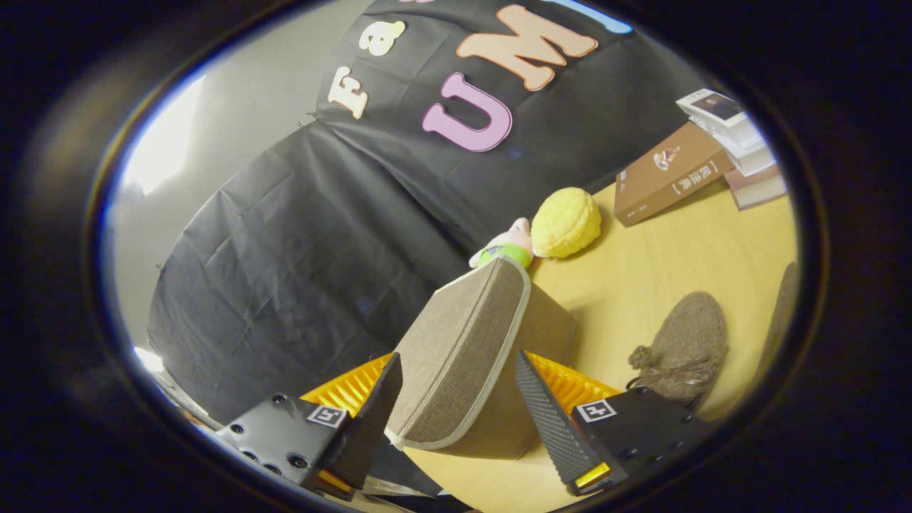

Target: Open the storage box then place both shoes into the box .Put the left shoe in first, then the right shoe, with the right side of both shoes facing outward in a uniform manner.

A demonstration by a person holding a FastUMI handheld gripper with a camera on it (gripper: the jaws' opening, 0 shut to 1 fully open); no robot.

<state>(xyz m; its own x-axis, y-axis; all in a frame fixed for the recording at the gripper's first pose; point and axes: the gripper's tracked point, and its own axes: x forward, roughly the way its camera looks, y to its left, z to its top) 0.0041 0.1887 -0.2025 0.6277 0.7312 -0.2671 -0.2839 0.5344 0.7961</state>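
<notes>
Gripper [459, 399] fingers apart astride raised storage box lid [456, 356], 1 shoe [684, 349] beside.

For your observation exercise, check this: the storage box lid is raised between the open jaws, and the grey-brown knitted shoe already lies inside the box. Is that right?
Not quite. In the gripper view the knitted shoe lies on the wooden table beside the storage box, not inside it. The rest holds: the lid is raised between the open jaws of the gripper.
</notes>
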